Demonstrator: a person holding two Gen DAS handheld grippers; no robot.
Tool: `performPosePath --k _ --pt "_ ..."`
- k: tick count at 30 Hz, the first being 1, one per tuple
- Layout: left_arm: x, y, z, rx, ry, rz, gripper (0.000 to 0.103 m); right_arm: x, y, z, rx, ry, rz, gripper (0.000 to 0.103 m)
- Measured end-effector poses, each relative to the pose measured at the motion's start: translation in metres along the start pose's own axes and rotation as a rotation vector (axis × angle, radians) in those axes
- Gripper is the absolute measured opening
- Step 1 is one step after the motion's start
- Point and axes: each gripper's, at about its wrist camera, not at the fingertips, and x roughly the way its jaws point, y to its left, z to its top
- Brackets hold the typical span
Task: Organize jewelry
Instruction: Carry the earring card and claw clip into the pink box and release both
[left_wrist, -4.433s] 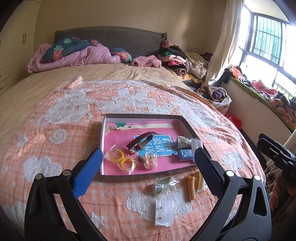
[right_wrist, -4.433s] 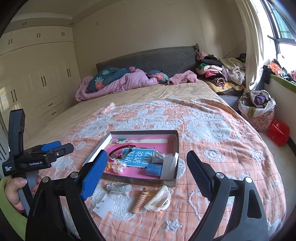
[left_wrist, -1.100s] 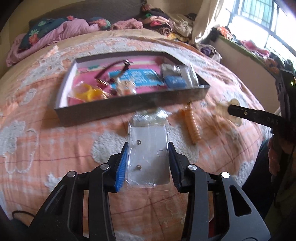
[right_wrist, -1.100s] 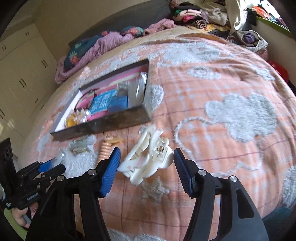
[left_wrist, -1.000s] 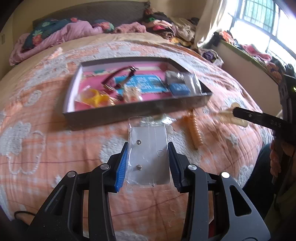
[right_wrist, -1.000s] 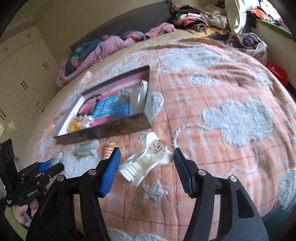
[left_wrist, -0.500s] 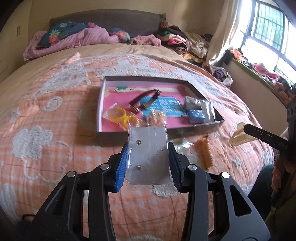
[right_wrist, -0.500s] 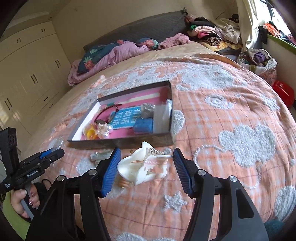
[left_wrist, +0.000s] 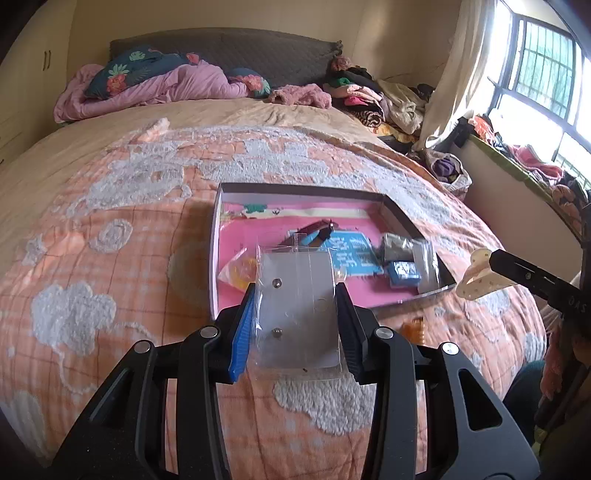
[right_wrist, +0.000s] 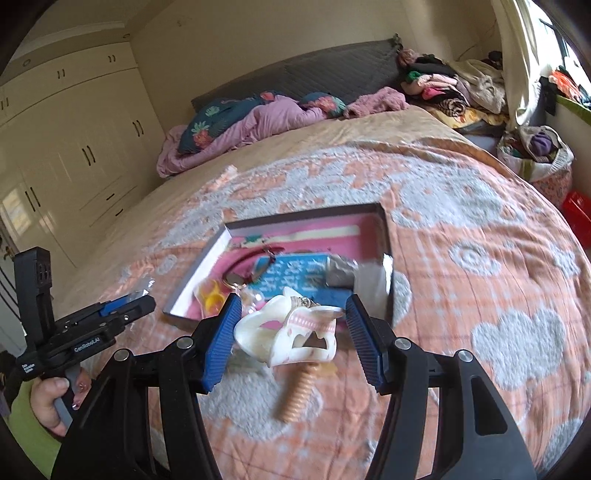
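L gripper (left_wrist: 295, 314) clamps clear earring bag (left_wrist: 297, 310), held above near edge of tray (left_wrist: 214, 258). R gripper (right_wrist: 291, 336) grips white hair claw (right_wrist: 288, 338), just short of tray. Several pcs already inside tray; I judge approx halfway. Spiral tie (right_wrist: 297, 393) left on blanket (right_wrist: 480, 295).

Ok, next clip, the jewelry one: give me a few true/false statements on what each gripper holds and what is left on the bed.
1. The left gripper holds a clear earring packet. True.
2. The right gripper is open and empty. False: it is shut on a white hair claw clip.
3. The box has a pink floor. True.
4. A spiral orange hair tie lies inside the box. False: it lies on the bedspread in front of the box.
5. The box is closed with a lid. False: it is open.
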Motion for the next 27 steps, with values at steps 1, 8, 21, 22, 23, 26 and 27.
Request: performPosePath --k 1,8,21,22,23,26,27 --pt "0.001 0.0 0.003 -0.001 -0.002 -0.002 0.033 0.0 0.001 0.002 0.0 -0.004 0.003 0.057" --pt "0.01 -0.004 0.017 0.015 -0.008 0.003 0.033 0.01 0.003 0.02 -0.009 -0.026 0.013 0.057" --pt "0.043 -0.005 0.033 0.032 0.02 0.012 0.033 0.041 -0.007 0.042 -0.019 -0.003 -0.009 0.057" --pt "0.045 -0.005 0.033 0.033 0.021 0.013 0.033 0.044 -0.007 0.043 -0.021 -0.003 -0.008 0.057" --pt "0.047 -0.005 0.034 0.034 0.024 0.014 0.033 0.046 -0.006 0.044 -0.025 -0.003 -0.006 0.057" --pt "0.05 -0.005 0.035 0.031 0.028 0.013 0.033 0.051 -0.006 0.047 -0.028 -0.006 -0.003 0.056" --pt "0.051 -0.005 0.036 0.031 0.026 0.01 0.033 0.052 -0.006 0.048 -0.027 -0.007 -0.001 0.056"
